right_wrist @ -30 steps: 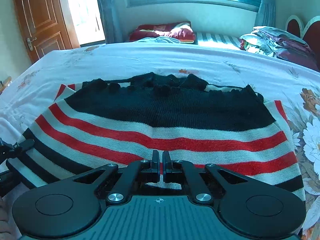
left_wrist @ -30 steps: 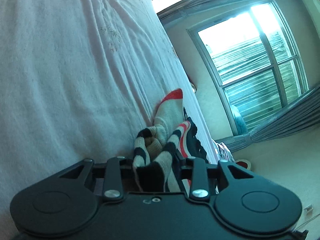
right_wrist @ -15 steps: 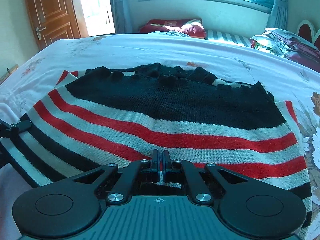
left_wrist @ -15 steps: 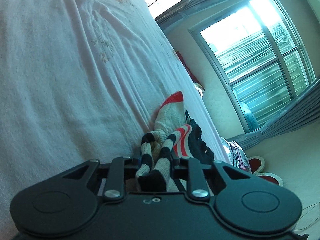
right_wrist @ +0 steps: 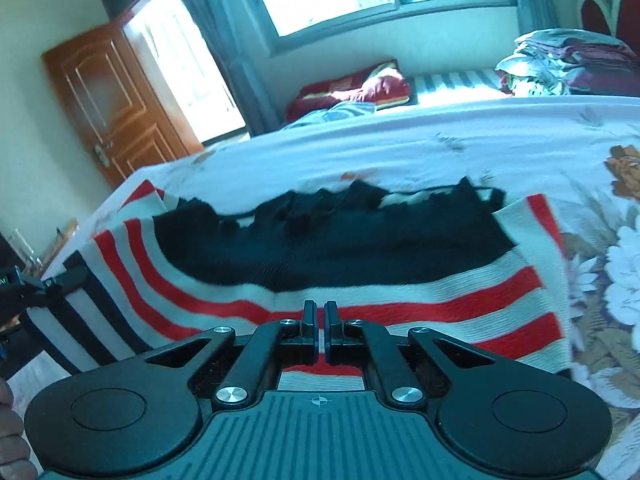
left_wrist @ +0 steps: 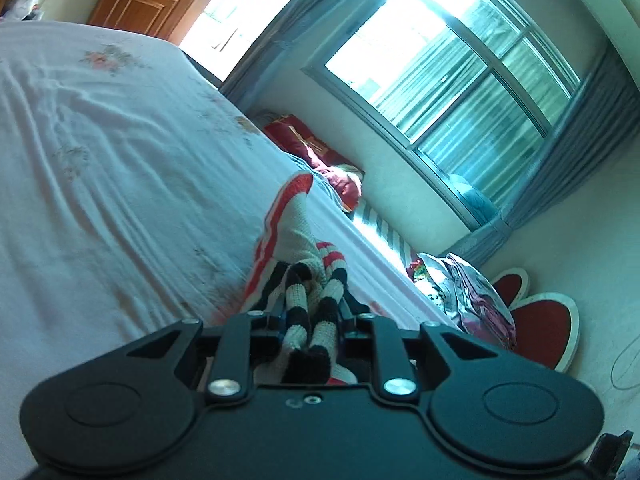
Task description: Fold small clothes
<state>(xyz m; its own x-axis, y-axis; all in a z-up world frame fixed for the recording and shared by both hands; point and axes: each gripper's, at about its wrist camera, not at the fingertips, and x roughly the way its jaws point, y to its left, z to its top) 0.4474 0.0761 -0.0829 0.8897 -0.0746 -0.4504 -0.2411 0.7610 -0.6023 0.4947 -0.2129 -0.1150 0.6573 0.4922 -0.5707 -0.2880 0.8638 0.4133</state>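
Observation:
A knitted sweater (right_wrist: 340,248) with a black top and red, white and black stripes lies spread on the bed sheet (right_wrist: 400,148). My right gripper (right_wrist: 320,312) is shut on its near hem, and the striped cloth shows under the fingers. My left gripper (left_wrist: 312,304) has a bunched black-and-white striped corner of the sweater (left_wrist: 294,216) between its jaws, which are closing and pressing on it. In the right wrist view the left gripper (right_wrist: 48,284) shows at the far left, holding that corner up off the bed.
The white floral sheet (left_wrist: 100,160) stretches left of the sweater. A wooden door (right_wrist: 108,100) stands at the back left. A red pillow (right_wrist: 352,88) and a pile of folded bedding (right_wrist: 568,60) lie beyond the bed under the window (left_wrist: 440,80). A hand (right_wrist: 8,440) shows bottom left.
Both grippers have risen and moved with the sweater's near edge, so its left corner now hangs lifted. The left view has rolled and shows more of the room. The left jaws have narrowed on the cloth.

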